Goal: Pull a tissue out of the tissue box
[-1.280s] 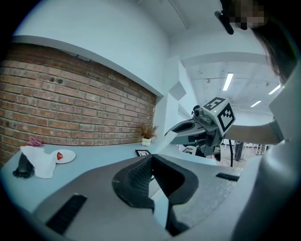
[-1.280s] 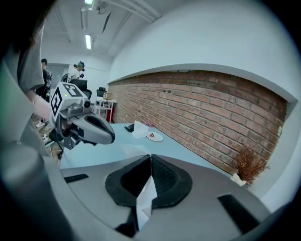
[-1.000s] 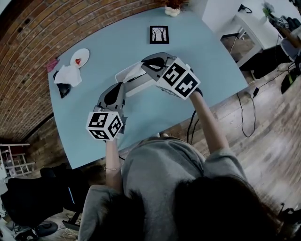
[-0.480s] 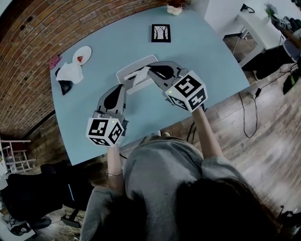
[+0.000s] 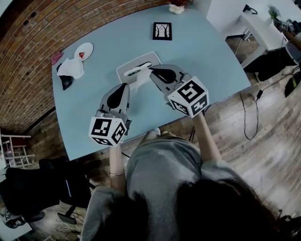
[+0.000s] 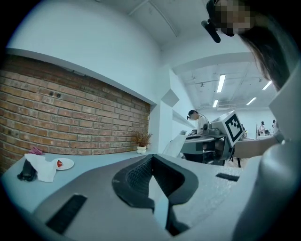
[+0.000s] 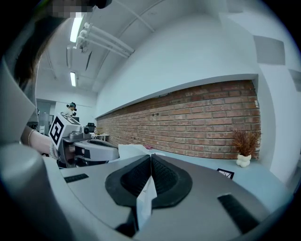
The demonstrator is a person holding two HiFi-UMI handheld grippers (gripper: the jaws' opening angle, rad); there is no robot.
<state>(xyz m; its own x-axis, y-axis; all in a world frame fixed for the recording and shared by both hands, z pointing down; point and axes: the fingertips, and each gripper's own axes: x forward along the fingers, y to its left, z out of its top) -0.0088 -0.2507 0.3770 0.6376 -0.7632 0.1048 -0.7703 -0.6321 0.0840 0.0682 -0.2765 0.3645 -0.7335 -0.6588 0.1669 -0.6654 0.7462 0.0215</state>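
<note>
The white tissue box (image 5: 133, 65) lies flat in the middle of the light blue table (image 5: 207, 56). My right gripper (image 5: 153, 72) is over the box's near right side, shut on a white tissue (image 5: 137, 81) that trails off the box's near edge. That tissue shows pinched between the dark pads in the right gripper view (image 7: 143, 202). My left gripper (image 5: 125, 86) hovers just in front of the box's near left corner, jaws shut, with nothing clearly held. The left gripper (image 6: 150, 158) view shows the tissue (image 6: 175, 145) hanging from the other gripper.
A framed black-and-white picture (image 5: 162, 31) lies behind the box. At the table's far left are a small plate (image 5: 83, 51), a crumpled white tissue (image 5: 70, 68) and a black object (image 5: 66, 82). A potted plant (image 5: 178, 7) stands at the far edge. A brick wall runs along the left.
My right gripper has drawn back from over the box toward the person, bringing the tissue with it. The left gripper has stayed close to the box's near corner.
</note>
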